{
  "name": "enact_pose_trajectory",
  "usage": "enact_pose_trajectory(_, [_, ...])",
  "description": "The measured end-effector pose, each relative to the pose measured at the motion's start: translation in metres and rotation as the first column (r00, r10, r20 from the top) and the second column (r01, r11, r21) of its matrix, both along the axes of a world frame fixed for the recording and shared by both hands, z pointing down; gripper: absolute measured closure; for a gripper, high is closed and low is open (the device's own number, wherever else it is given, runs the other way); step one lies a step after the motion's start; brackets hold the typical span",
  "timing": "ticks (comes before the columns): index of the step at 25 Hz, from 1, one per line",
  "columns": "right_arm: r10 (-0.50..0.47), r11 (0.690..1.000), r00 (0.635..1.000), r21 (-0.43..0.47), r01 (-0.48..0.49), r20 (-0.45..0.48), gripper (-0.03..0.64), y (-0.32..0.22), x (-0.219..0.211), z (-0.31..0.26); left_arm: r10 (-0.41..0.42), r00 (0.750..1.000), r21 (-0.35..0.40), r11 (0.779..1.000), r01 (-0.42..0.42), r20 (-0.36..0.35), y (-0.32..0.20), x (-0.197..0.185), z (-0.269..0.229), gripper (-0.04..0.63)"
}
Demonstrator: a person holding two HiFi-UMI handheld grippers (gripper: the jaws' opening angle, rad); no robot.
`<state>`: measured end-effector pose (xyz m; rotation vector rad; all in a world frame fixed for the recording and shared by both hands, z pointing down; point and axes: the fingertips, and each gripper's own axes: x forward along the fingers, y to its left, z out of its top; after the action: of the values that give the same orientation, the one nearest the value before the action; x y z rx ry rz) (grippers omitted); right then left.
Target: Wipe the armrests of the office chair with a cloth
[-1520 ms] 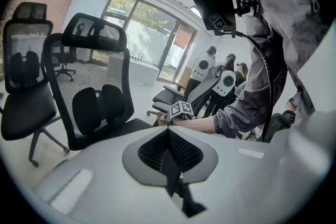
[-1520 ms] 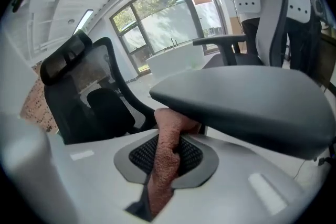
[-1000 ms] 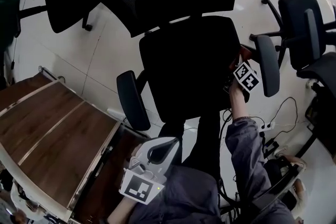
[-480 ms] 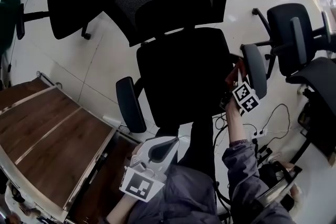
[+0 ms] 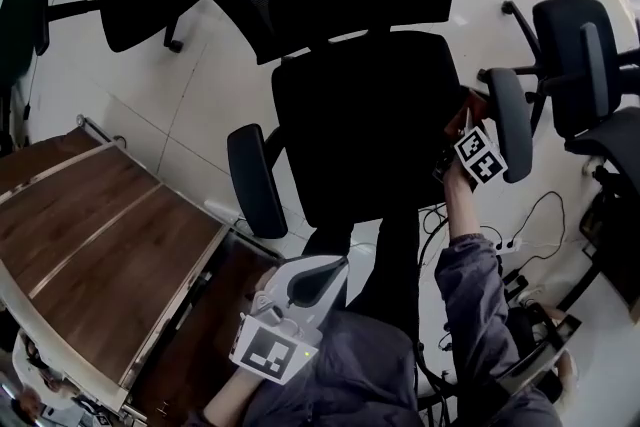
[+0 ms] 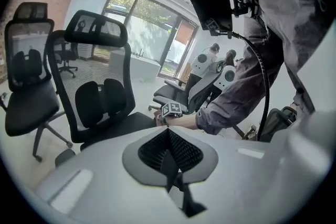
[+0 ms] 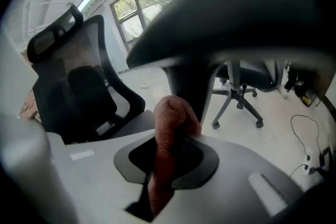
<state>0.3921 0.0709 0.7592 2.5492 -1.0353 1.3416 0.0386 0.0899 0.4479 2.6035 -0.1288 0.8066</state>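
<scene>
The right gripper (image 7: 176, 141) is clamped on a reddish cloth (image 7: 170, 118). The cloth's folded end bulges past the gripper's tips, likely so that soft fabric rather than plastic meets the armrest (image 7: 231, 18) looming just above and ahead. Whether the cloth touches that pad cannot be told: the pad is blurred, and its post (image 7: 191, 86) blocks what lies beyond. The left gripper (image 6: 169, 136) has its jaws pressed together on nothing. It is held low, well short of the office chair (image 5: 360, 125) and its other armrest (image 5: 257, 180), probably idle for now. The seat is too dark for detail.
</scene>
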Motion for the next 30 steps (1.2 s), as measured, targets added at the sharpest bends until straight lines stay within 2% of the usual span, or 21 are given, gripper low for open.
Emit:
enact_pose_trajectory(5, [-0.092,0.995,0.994,-0.039,0.095,0.064,0.561,-0.009,-0.004,0.039,-0.012,1.000,-0.009,1.000,0.012,0.026,0.006,-0.009,0.010,0.580])
enact_pose_trajectory(9, [-0.124,0.991,0.991,-0.040,0.127,0.058,0.561,-0.012,-0.009,0.024,-0.031,0.999,0.007,1.000,0.031,0.010,0.005,-0.008,0.003,0.580])
enact_pose_trajectory(14, [-0.160,0.987,0.987,0.009,0.161,-0.005,0.561,-0.011,-0.019,-0.047,-0.067,0.997,0.045,0.997,0.069,-0.044,-0.007,0.003,-0.024,0.580])
enact_pose_trajectory(20, [-0.297,0.952,0.953,0.053,0.300,-0.061,0.561,0.017,-0.059,-0.175,-0.076,0.990,0.094,0.992,0.087,-0.118,-0.018,-0.001,-0.077,0.580])
enact_pose_trajectory(22, [-0.370,0.924,0.924,0.069,0.377,-0.093,0.561,0.015,-0.068,-0.220,-0.081,0.986,0.129,0.987,0.100,-0.143,-0.026,-0.002,-0.090,0.580])
enact_pose_trajectory(27, [-0.535,0.822,0.818,0.093,0.562,-0.211,0.561,0.013,-0.093,-0.327,-0.078,0.978,0.206,0.971,0.118,-0.194,-0.037,-0.011,-0.120,0.580])
enact_pose_trajectory(28, [-0.573,0.790,0.787,0.099,0.605,-0.230,0.561,0.012,-0.103,-0.345,-0.076,0.977,0.219,0.968,0.120,-0.200,-0.038,-0.013,-0.125,0.580])
enact_pose_trajectory(30, [-0.666,0.701,0.700,0.104,0.705,-0.259,0.561,0.005,-0.128,-0.369,-0.080,0.975,0.247,0.960,0.131,-0.209,-0.041,-0.016,-0.136,0.580])
